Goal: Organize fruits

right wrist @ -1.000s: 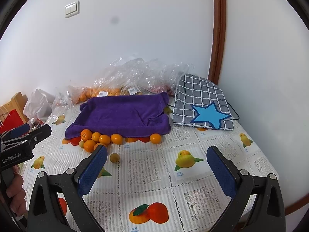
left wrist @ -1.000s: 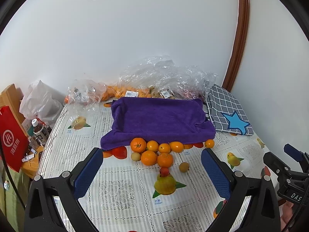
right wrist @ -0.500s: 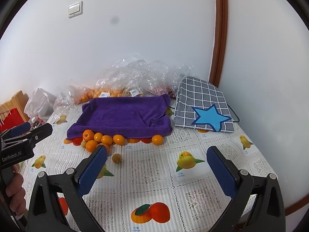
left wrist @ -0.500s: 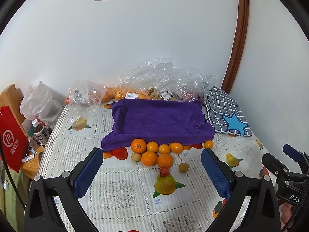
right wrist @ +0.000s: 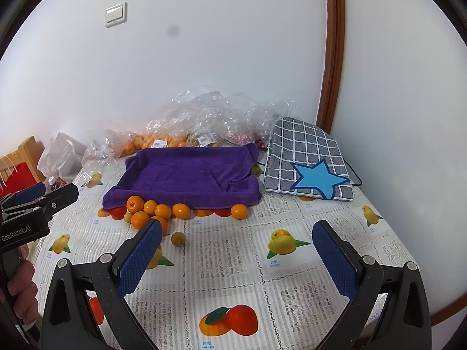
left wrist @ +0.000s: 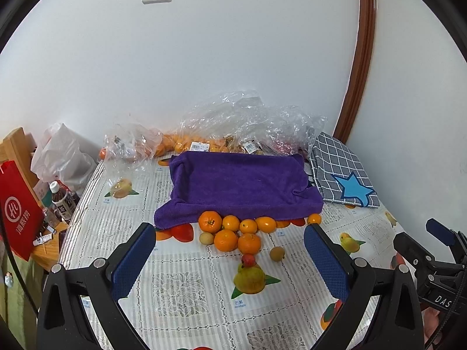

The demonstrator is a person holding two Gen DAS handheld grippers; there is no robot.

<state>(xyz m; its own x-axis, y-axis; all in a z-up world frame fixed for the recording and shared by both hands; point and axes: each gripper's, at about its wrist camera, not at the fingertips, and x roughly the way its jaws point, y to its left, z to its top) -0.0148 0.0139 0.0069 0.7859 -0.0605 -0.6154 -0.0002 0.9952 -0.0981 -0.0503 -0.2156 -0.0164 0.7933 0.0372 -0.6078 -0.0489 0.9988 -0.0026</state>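
A purple towel-lined tray (left wrist: 242, 185) (right wrist: 189, 175) lies mid-table with nothing in it. Along its front edge sit several oranges (left wrist: 225, 239) (right wrist: 181, 210), a small red fruit (left wrist: 248, 260) and two small brownish fruits (left wrist: 277, 253) (right wrist: 178, 238). My left gripper (left wrist: 230, 256) hangs open above the table in front of the fruit pile, holding nothing. My right gripper (right wrist: 238, 250) is open too, over the printed cloth right of the pile. Each gripper shows at the edge of the other's view.
Clear plastic bags (left wrist: 248, 125) with more oranges lie behind the tray by the wall. A grey checked bag with a blue star (right wrist: 306, 169) rests at the right. A bottle (left wrist: 59, 201), a red bag (left wrist: 17, 215) and a white bag crowd the left edge.
Both views have tilted slightly up and drawn back a little; the fruits and tray sit lower in frame. Both grippers stay open and nothing on the table has moved.
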